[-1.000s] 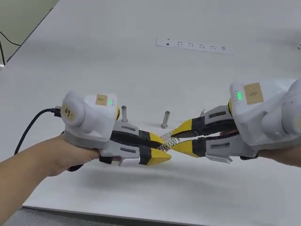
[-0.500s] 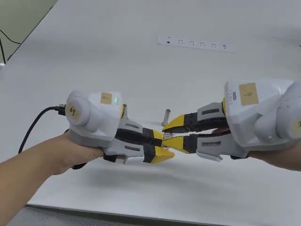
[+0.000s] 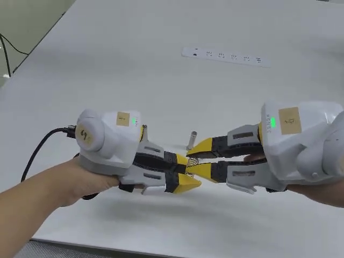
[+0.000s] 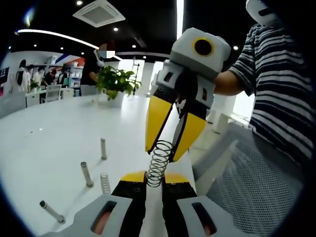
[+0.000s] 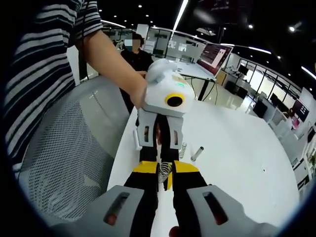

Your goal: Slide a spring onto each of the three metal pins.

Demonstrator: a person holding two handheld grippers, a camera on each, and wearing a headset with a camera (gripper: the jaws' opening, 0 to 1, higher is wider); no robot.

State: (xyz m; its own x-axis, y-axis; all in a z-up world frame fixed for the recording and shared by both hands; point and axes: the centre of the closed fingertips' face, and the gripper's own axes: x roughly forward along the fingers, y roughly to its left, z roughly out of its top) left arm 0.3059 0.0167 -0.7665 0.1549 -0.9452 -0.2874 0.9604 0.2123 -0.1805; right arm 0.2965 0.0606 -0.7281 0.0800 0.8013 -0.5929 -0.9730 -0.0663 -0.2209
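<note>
The left gripper pinches one end of the spring between its fingers. The right gripper has its fingers flanking the other end; whether they grip it cannot be told.

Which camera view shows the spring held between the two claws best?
The left gripper view: the spring shows there side-on, coil by coil. The head view gives a short, mostly hidden piece; the right gripper view gives a small foreshortened bit.
</note>
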